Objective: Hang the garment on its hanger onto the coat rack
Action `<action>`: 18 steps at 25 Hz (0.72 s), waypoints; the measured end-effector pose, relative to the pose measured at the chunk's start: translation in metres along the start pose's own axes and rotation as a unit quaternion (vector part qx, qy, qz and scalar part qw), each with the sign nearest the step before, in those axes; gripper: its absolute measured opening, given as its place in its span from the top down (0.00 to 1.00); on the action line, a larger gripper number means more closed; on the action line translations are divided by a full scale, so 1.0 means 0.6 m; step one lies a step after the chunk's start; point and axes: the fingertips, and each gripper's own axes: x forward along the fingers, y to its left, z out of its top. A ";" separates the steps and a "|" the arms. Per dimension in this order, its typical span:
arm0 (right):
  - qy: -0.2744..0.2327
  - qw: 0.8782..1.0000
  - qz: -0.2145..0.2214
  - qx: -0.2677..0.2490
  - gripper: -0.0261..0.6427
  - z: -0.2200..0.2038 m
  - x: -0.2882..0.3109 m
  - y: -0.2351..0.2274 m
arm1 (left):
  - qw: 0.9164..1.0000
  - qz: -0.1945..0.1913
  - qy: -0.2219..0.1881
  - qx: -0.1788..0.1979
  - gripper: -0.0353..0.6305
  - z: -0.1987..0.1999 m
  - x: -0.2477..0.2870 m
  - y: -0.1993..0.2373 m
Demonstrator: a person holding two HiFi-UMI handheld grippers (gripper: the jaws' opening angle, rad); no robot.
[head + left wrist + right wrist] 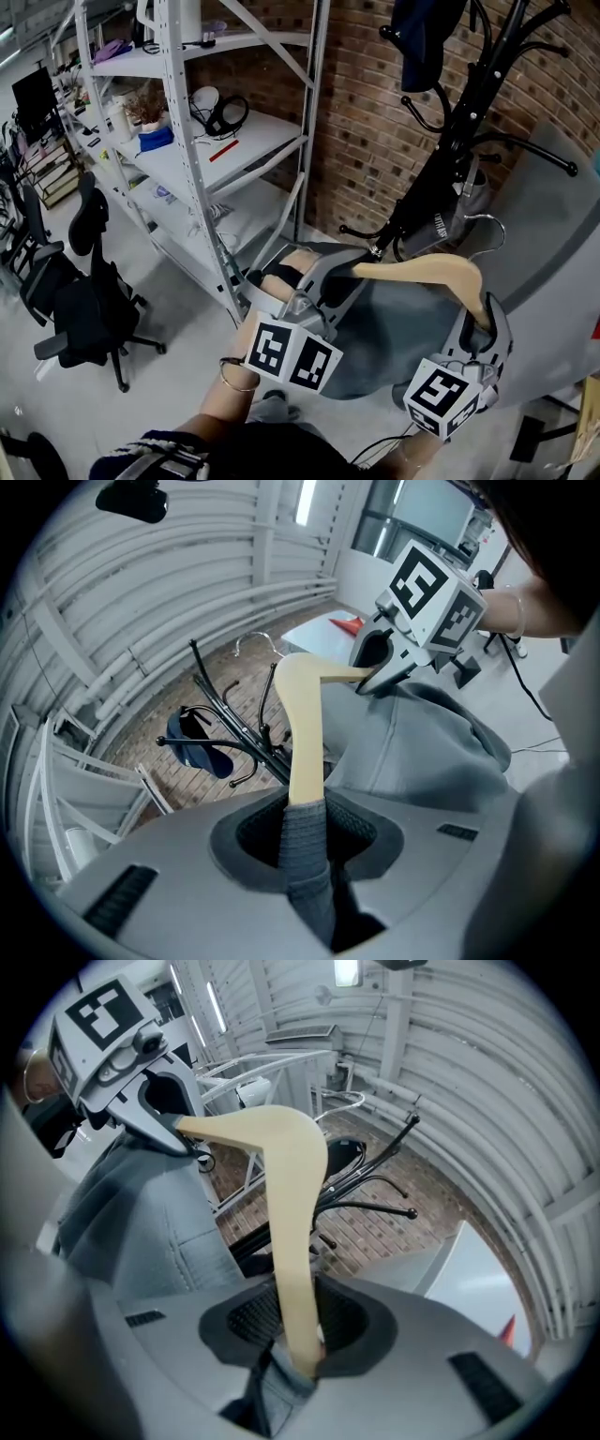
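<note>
A pale wooden hanger (427, 270) with a metal hook (484, 228) carries a grey garment (394, 333) and is held up between both grippers. My left gripper (330, 279) is shut on the hanger's left end, with garment fabric (305, 841) caught between the jaws in the left gripper view. At the other end, my right gripper (483, 323) is shut on the bare wood (292, 1269). The black coat rack (450, 159) stands just beyond the hook, its arms spread; a dark blue cap (420, 37) hangs at its top. The hook is not on any arm.
A brick wall (356, 112) lies behind the rack. White metal shelving (187, 141) with headphones and small items stands at the left. A black office chair (84, 291) sits on the floor at the far left. At the right leans a grey panel (553, 281).
</note>
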 end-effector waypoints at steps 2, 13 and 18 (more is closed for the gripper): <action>-0.003 1.000 0.002 0.003 0.82 0.000 0.024 -0.001 | 1.000 0.000 0.002 0.001 0.82 -0.006 0.021 0.007; 0.010 1.000 0.014 0.007 0.82 -0.008 0.166 0.016 | 1.000 -0.011 0.005 0.003 0.82 -0.071 0.146 0.041; 0.020 1.000 0.023 0.008 0.82 -0.016 0.224 0.037 | 1.000 -0.024 0.011 -0.001 0.82 -0.110 0.196 0.047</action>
